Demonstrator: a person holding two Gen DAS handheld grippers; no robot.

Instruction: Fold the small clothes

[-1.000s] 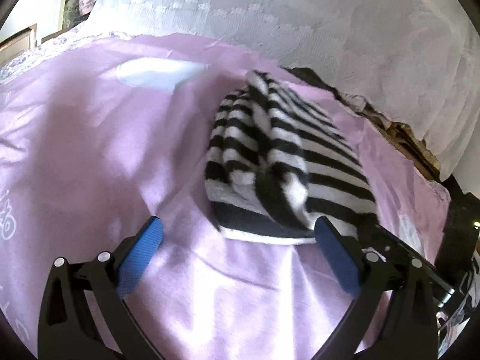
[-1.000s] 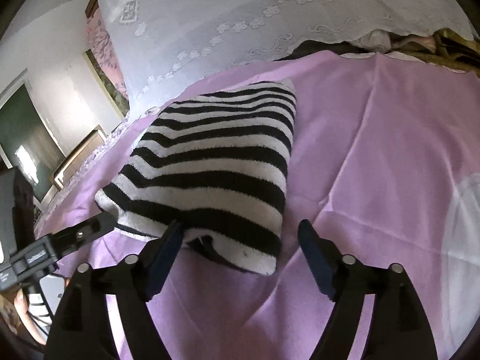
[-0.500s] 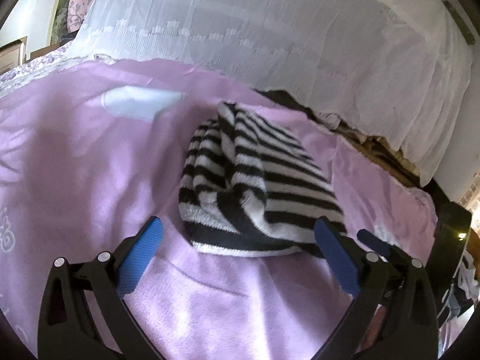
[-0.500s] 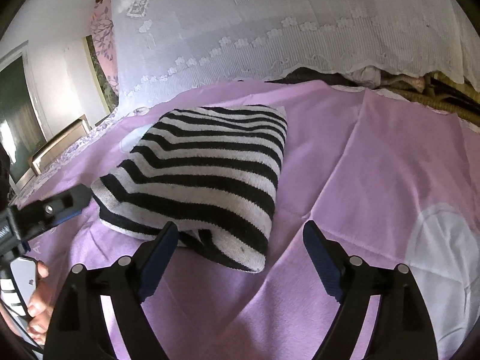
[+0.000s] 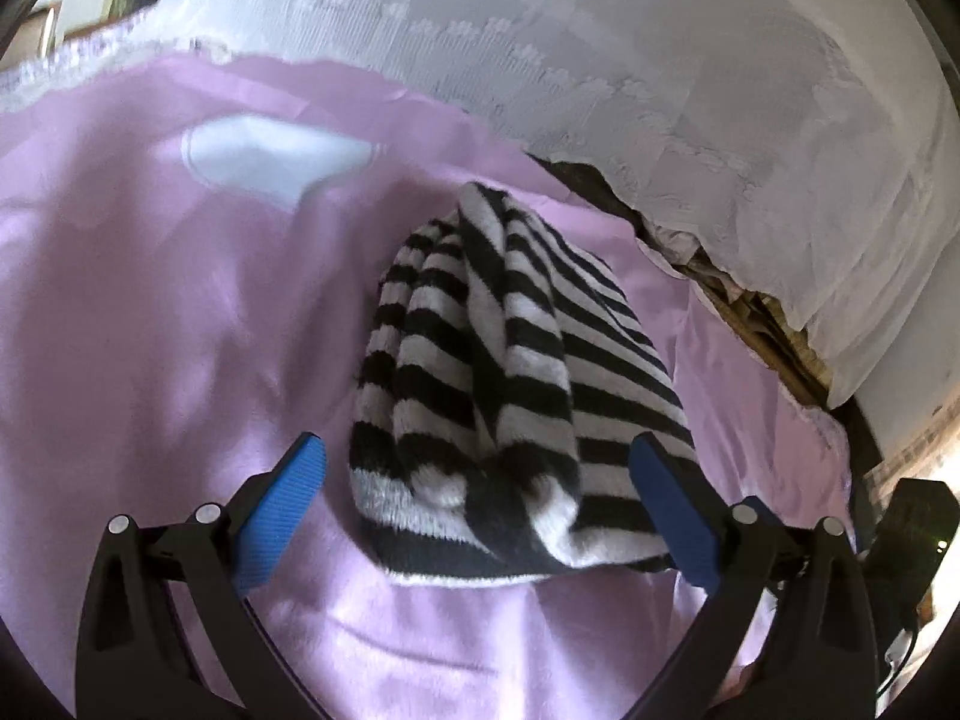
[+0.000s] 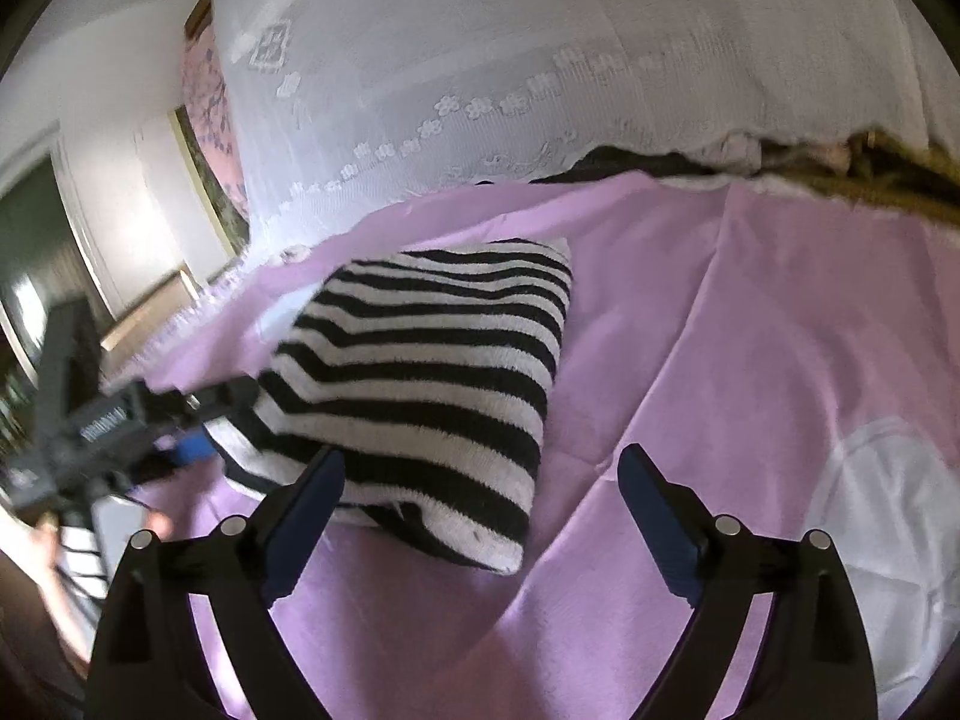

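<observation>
Folded striped garment [image 5: 510, 396] lying on the pink bed sheet [image 5: 150, 312], black and white bands, a thick little bundle resting free. Long axis running away from the left hand-held gripper [image 5: 477, 507], narrow end toward the white lace curtain [image 5: 630, 60], blunt rolled end nearest the blue pads.

Left hand-held gripper standing apart, wide, gripping nothing. Near end of the bundle sitting right in the gap between the pads, right-hand pad looking close against the bundle's flank, left-hand pad clear of it with bare sheet showing between. No pressing visible on either side.

From the other side: right hand-held gripper [image 6: 480, 495] opening at this moment, nothing clamped. Garment [image 6: 420, 384] ahead and off to its left, near corner poking in between the fingers toward the left one, the right finger over empty sheet. Stripes lying crosswise to this view, so the bundle presents its broad side here. Left hand-held gripper [image 6: 198, 420] visible at the garment's far-left edge, blurred.

Judging by that: left hand nearer and squarer to the bundle, already straddling its end along the long axis. Right hand offset, needing a shift to its left for any hold. Bundle looking done, perhaps ready for setting aside; can't tell whether another fold is meant.
</observation>
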